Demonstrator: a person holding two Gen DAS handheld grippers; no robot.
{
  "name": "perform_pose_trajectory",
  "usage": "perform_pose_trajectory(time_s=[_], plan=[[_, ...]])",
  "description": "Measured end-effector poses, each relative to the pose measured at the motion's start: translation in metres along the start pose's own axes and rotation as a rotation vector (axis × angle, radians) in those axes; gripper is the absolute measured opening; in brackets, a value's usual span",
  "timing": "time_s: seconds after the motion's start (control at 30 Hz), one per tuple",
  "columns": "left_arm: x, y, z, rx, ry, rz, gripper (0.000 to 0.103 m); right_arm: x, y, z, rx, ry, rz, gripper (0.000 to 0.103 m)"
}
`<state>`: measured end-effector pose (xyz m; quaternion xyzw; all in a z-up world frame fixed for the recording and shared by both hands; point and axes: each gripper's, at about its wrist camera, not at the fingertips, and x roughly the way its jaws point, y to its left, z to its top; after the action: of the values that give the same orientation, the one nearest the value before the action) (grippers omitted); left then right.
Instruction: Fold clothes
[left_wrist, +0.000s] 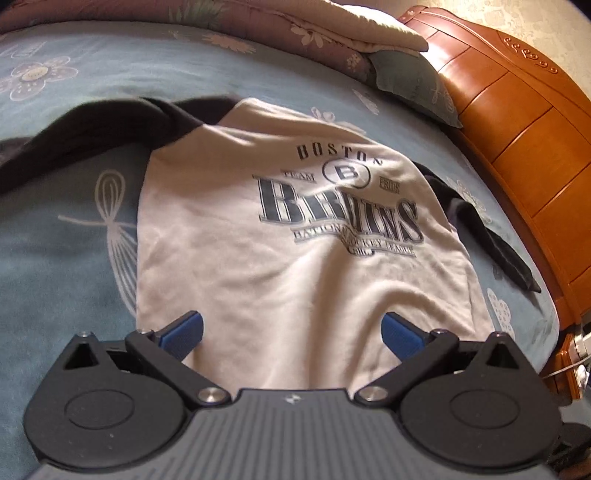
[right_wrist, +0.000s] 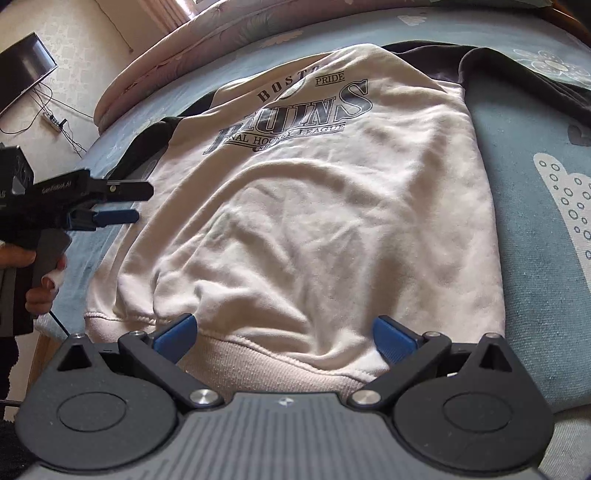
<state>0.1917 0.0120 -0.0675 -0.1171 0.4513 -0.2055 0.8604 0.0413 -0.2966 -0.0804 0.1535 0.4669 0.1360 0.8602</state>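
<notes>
A cream sweatshirt (right_wrist: 317, 206) with dark sleeves is seen spread front-up on the bed (right_wrist: 535, 229), its printed lettering facing upward and its ribbed hem (right_wrist: 266, 354) nearest the right wrist camera. No fold is visible yet: the body lies flat though wrinkled, one dark sleeve (left_wrist: 74, 140) is stretched out to the side and the other sleeve (left_wrist: 491, 243) is rumpled beside the wooden bed frame (left_wrist: 524, 147). The task is judged to be at its very start, with sleeves and body all left to be folded. The right gripper (right_wrist: 286, 334) is held wide apart over the hem, gripping nothing. The left gripper (left_wrist: 291, 330) is likewise spread wide above the cloth, empty
</notes>
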Motion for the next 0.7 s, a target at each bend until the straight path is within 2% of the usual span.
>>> perform_pose_trajectory(time_s=[0.07,0.2,0.37,0.5,0.57,0.6,0.63,0.7], plan=[[0.001,0.008,0.014,-0.015,-0.032,0.029,0.102,0.001,0.000,0.001,0.001,0.000,0.004,0.103],[0.003,0.035,0.033,-0.081,-0.029,0.073,0.099,0.000,-0.005,0.001,0.012,-0.011,0.031,0.103],[0.007,0.041,0.040,-0.142,-0.019,-0.136,0.099,0.003,-0.011,0.006,0.037,-0.026,0.064,0.103],[0.037,0.032,0.046,-0.102,0.050,-0.180,0.099,0.005,-0.009,0.008,0.023,-0.020,0.058,0.103],[0.054,0.032,0.047,-0.082,0.073,-0.167,0.099,0.005,-0.009,0.008,0.021,-0.022,0.060,0.103],[0.055,0.031,0.048,-0.051,0.047,-0.156,0.098,0.005,-0.009,0.007,0.026,-0.024,0.063,0.103],[0.056,0.029,0.051,-0.008,0.033,-0.104,0.096,0.004,-0.010,0.007,0.034,-0.027,0.067,0.103],[0.059,0.028,0.057,0.095,0.009,0.046,0.084,0.004,-0.012,0.007,0.046,-0.031,0.076,0.103]])
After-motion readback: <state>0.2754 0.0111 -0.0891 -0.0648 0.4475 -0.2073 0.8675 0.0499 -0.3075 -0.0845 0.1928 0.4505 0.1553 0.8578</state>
